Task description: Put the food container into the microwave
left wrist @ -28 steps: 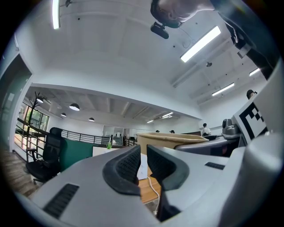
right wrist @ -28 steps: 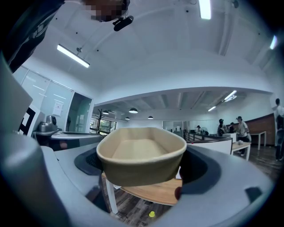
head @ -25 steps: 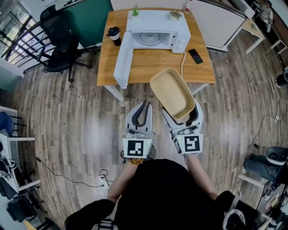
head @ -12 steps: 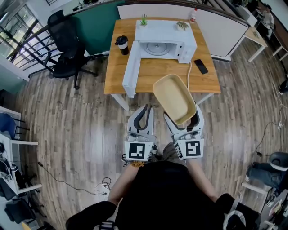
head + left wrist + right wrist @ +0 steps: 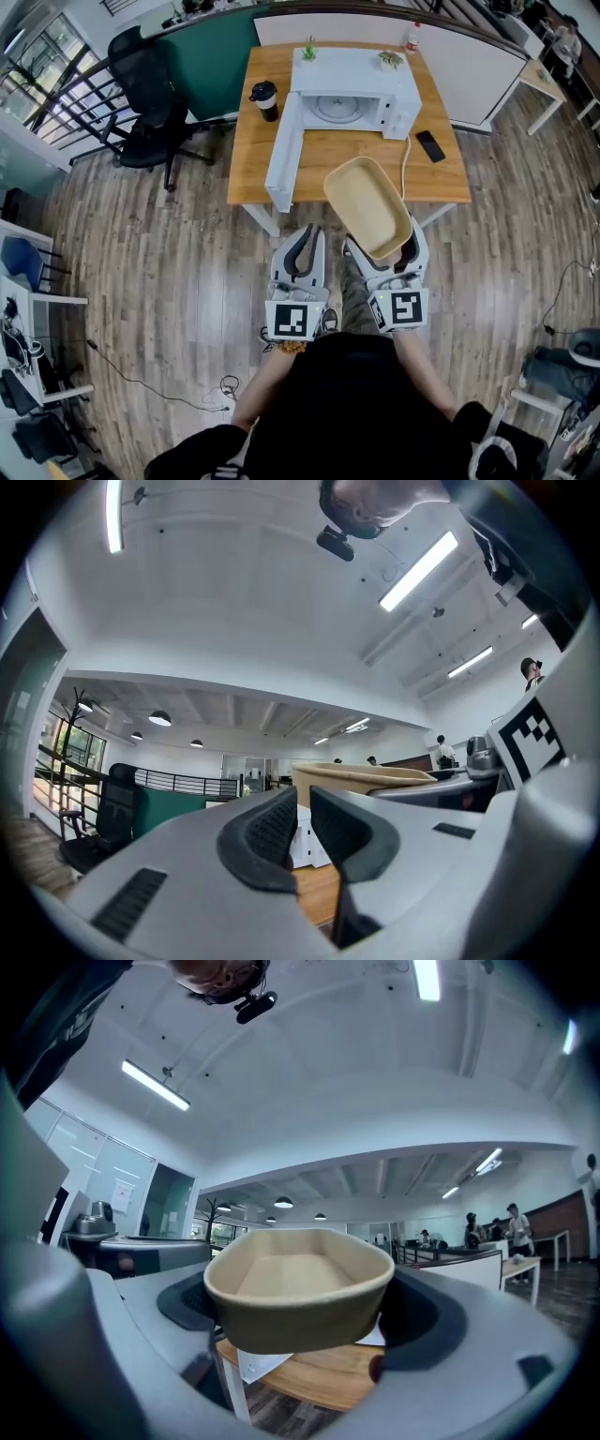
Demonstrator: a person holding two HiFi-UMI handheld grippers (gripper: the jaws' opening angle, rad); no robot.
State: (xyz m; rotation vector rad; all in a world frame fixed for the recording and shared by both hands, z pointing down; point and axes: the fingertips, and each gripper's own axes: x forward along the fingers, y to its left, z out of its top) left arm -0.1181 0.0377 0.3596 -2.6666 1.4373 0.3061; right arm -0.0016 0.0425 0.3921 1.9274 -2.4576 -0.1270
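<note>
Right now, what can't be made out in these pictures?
Microwave, right gripper view: mostly behind the food container.
Table front edge, head view: partly covered by the container.
Bottle label, head view: too small to read.
Tabletop, left gripper view: mostly blocked by the left gripper.

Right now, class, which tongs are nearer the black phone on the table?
Right. The right tongs, gripping the food container, are in front of the phone; the left tongs are farther left.

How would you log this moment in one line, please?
right claw: shut on food container | left claw: shut, empty | microwave: open
</note>
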